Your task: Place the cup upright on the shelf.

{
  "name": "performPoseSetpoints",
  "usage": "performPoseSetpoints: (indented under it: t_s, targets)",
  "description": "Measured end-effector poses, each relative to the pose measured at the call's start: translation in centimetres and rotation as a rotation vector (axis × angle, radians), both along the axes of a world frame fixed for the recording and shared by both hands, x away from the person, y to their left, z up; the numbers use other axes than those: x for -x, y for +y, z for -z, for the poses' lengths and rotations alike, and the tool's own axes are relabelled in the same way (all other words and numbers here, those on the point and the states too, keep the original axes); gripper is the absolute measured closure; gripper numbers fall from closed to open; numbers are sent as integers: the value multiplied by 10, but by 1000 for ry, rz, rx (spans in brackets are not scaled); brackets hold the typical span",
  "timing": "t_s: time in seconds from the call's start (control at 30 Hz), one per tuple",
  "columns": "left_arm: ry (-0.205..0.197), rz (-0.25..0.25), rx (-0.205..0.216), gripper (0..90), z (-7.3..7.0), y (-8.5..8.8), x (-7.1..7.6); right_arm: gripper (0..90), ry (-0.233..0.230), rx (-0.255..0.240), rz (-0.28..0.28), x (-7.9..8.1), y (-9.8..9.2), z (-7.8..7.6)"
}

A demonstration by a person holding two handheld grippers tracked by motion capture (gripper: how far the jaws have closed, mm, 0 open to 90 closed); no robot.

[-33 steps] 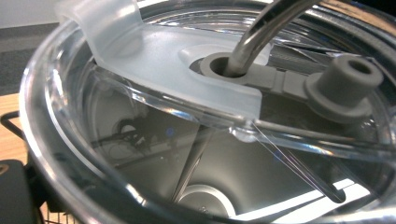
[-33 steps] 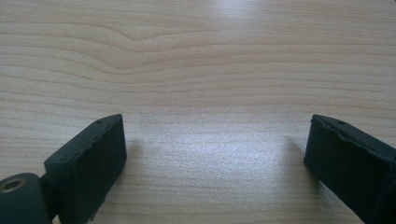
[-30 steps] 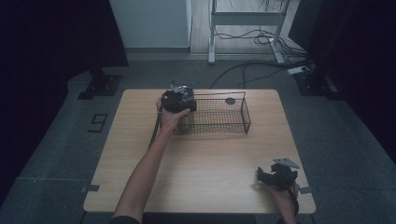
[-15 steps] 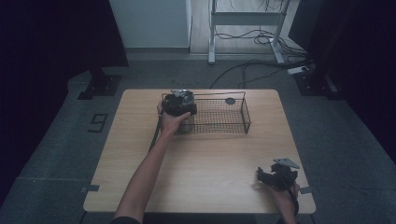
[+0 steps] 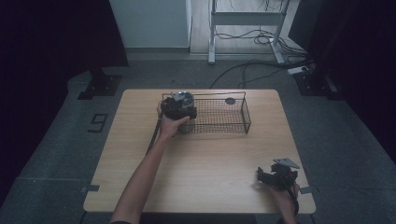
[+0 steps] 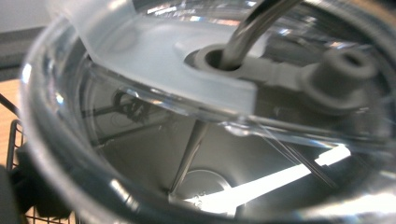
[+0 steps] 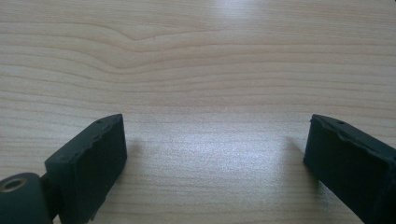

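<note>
Your left gripper (image 5: 180, 106) sits at the basket's (image 5: 236, 111) left end, hard against a clear lidded cup (image 6: 196, 116) — its jaws hidden, grip untellable. Your right gripper (image 5: 276, 176) rests gaping, empty, well apart — left is nearer.

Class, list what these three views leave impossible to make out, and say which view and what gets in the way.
- Left gripper, high view: jaws hidden under its body and the hand; open or shut unclear.
- Clear lidded cup, left gripper view: too close, cut off by every edge.
- Dark round item at the wire basket, high view: too small to identify.
</note>
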State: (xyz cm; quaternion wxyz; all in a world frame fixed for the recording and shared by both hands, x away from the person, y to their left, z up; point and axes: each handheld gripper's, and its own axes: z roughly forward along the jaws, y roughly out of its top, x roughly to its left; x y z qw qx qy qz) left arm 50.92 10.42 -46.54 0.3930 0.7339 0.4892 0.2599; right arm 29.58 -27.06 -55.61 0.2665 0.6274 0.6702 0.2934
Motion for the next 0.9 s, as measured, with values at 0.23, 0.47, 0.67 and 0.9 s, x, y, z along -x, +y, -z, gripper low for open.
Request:
performPoseSetpoints:
  t_s: [0.23,0.47,0.67,0.9]
  targets:
    - [-24,-21,1,0,-7,-1,12,55,0,0,0,0,0,0]
    - [-37,-18,33,0,-17,11,25,55,0,0,0,0,0,0]
    - [-74,10,19,0,-28,14,43,55,0,0,2,0,0,0]
    - [-77,35,-1,0,-30,22,70,55,0,0,2,0,0,0]
